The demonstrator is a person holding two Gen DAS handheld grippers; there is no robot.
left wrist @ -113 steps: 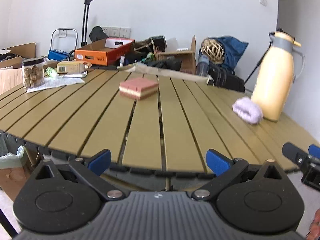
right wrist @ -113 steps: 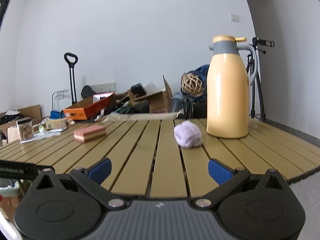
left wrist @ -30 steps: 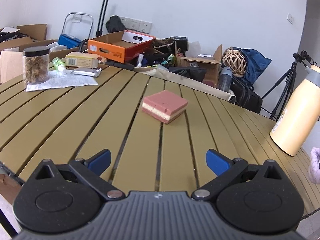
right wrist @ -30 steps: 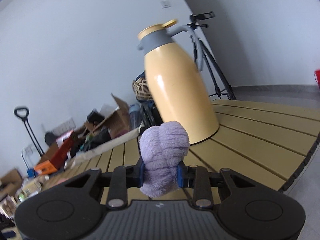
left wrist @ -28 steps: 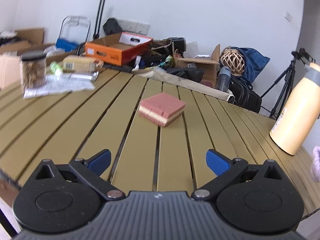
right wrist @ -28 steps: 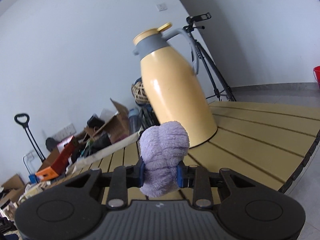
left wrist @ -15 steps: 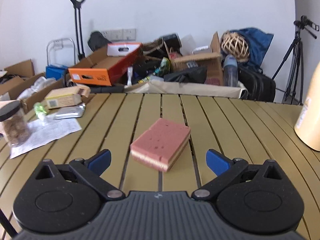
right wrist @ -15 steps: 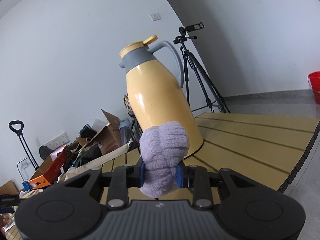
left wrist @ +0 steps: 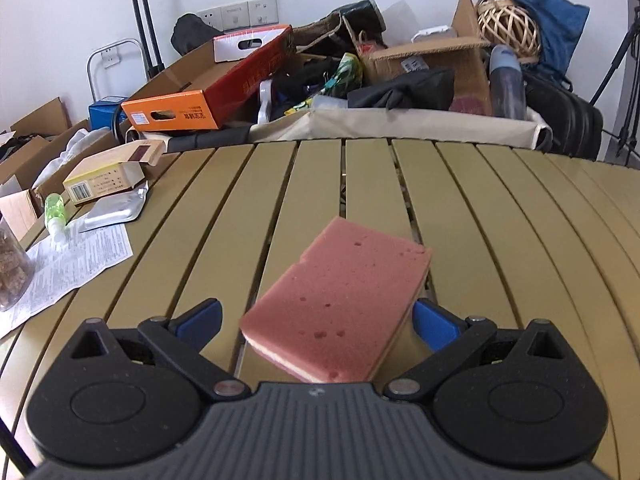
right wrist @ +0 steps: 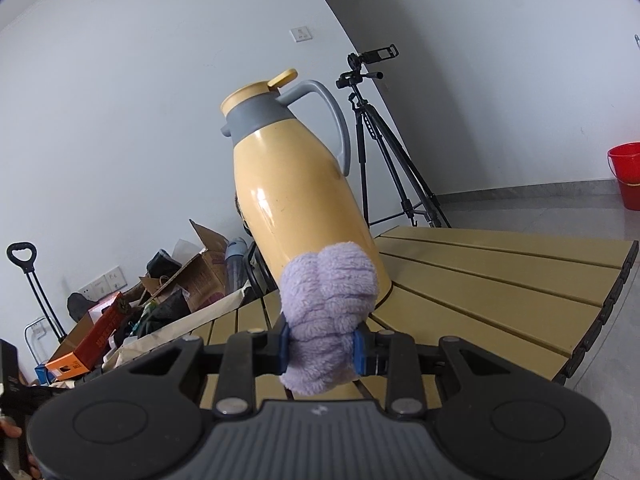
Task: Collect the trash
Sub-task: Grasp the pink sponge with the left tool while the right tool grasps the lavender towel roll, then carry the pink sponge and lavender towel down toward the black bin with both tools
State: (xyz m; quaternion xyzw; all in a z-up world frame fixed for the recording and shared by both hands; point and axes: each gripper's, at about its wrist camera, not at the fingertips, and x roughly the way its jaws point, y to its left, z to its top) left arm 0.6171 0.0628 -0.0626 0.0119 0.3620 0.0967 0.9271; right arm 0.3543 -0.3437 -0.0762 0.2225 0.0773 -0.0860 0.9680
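A pink sponge (left wrist: 340, 300) with a pale underside lies on the slatted olive table (left wrist: 500, 240), turned at an angle. My left gripper (left wrist: 316, 320) stands open around it: the blue fingertips (left wrist: 200, 318) flank its near end without touching. In the right wrist view my right gripper (right wrist: 322, 350) is shut on a fluffy lilac cloth (right wrist: 326, 312), held above the table in front of a yellow thermos jug (right wrist: 296, 196).
At the table's left lie a printed paper sheet (left wrist: 72, 264), a silver pouch (left wrist: 116, 210), a small carton (left wrist: 108, 176), a green bottle (left wrist: 54, 210) and a jar (left wrist: 10, 276). Boxes and bags crowd the floor behind. A tripod (right wrist: 384, 152) and red bucket (right wrist: 626, 174) stand beyond the table's right edge.
My left gripper has moved forward to the sponge, which now sits between its open fingers. The right gripper has kept its hold on the lilac cloth, with the view swinging slightly.
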